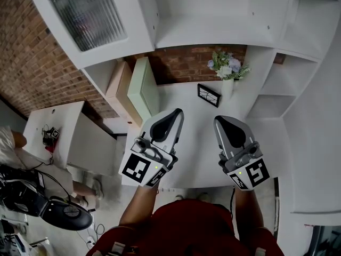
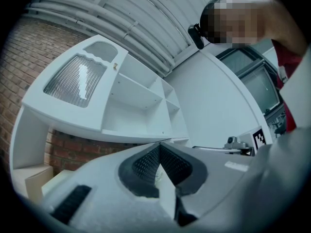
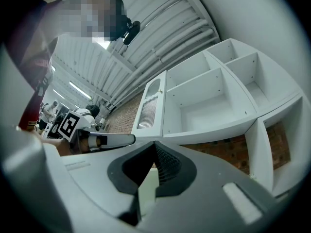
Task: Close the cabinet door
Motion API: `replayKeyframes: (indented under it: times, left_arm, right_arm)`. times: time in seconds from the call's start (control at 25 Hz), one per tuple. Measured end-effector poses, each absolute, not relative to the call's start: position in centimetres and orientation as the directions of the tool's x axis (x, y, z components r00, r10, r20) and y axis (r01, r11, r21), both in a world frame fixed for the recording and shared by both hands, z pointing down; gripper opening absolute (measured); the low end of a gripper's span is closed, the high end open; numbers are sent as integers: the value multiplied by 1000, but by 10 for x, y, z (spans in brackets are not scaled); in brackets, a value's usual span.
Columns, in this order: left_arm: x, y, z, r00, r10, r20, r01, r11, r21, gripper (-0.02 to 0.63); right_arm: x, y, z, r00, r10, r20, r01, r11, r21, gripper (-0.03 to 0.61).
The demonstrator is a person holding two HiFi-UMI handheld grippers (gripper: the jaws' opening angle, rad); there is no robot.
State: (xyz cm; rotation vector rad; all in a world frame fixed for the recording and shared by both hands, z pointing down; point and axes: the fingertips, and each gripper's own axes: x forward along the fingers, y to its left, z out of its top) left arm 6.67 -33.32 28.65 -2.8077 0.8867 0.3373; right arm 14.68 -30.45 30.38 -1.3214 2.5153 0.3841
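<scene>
door hangs open, up and left of both grippers, swung out from the cabinet. left gripper is the nearer one, right gripper further off; both pairs of jaws pressed together, pinching nothing.

a staged home corner in a work hall. white cabinet and brick wall sit under a ribbed metal roof
</scene>
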Motion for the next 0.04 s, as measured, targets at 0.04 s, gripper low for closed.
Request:
replayKeyframes:
  times: [0.04]
  left_arm:
    - [67, -333, 286, 797, -543, -267, -583, -807, -99, 3]
  right_arm:
    - [148, -304, 304, -546, -757, -359, -830, 548, 105, 12]
